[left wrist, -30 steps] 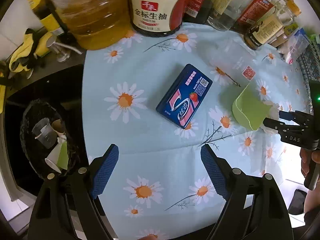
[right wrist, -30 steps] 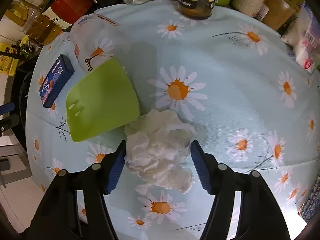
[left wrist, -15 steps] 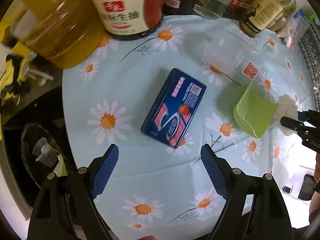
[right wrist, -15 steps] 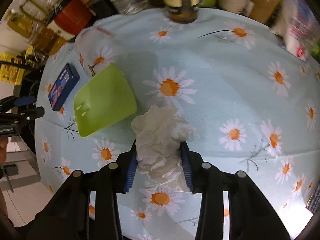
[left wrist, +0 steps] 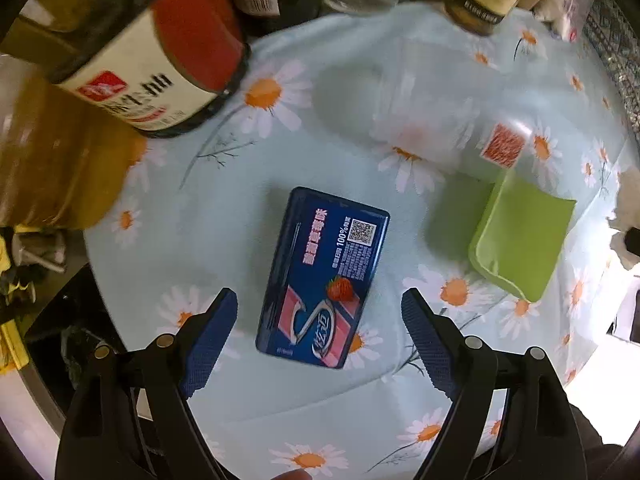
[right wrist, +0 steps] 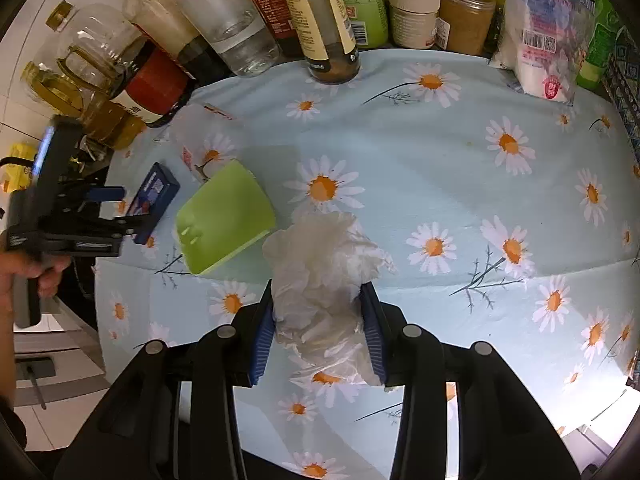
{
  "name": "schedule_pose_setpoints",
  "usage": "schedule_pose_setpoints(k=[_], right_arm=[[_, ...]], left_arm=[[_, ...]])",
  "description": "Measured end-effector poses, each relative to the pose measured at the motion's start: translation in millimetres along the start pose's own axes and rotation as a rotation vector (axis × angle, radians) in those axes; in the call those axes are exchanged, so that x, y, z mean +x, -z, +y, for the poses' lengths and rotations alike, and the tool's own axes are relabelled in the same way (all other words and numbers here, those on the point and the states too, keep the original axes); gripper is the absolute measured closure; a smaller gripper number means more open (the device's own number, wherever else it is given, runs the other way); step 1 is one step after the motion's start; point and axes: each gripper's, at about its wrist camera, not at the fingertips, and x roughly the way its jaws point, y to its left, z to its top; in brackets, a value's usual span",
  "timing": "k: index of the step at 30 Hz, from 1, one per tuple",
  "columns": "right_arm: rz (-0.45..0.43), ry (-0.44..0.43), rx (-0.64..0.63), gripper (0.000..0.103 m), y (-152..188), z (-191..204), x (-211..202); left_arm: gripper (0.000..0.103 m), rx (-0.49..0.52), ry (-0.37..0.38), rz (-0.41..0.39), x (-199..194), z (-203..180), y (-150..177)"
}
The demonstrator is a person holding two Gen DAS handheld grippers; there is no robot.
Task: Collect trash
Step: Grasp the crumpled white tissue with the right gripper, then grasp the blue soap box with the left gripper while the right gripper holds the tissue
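Observation:
A blue carton [left wrist: 324, 284] with a strawberry picture lies flat on the daisy tablecloth [left wrist: 248, 188]. My left gripper [left wrist: 318, 338] is open, its near end between the fingers. My right gripper [right wrist: 318, 320] is shut on a crumpled white tissue wad [right wrist: 324, 276], held just above the cloth. A lime green paper cup [right wrist: 224, 216] lies on its side left of the wad, also in the left wrist view [left wrist: 524, 236]. A clear plastic cup [left wrist: 432, 120] lies behind it. The left gripper [right wrist: 110, 210] and carton [right wrist: 154, 196] show at left in the right wrist view.
Bottles and jars line the back of the table: a soy sauce jug [left wrist: 160, 64], an oil jug [left wrist: 44, 152], a sauce bottle [right wrist: 324, 20], jars [right wrist: 416, 12] and a white bag [right wrist: 540, 40]. The table edge drops off at left [left wrist: 92, 264].
My right gripper closed on the tissue wad and raised it. My left gripper moved forward over the table until the blue carton came between its open fingers.

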Motion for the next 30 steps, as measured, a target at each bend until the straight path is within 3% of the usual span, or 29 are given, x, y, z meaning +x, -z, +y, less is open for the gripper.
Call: schedule_pose_setpoints(k=[9,18,30], right_arm=[[0.007,-0.008,-0.011,0.062,-1,7,4],[0.011,-0.019,-0.054,0.062,-1,25,4],[0.007,-0.026,-0.176,0.062,8,85,-5]], left_arm=[[0.05,0.035,0.002,0.018,16,3,-2],[0.05,0.0,0.023,0.004,20,2,9],[0.051,-0.078,0.075,-0.086,-23,32,70]])
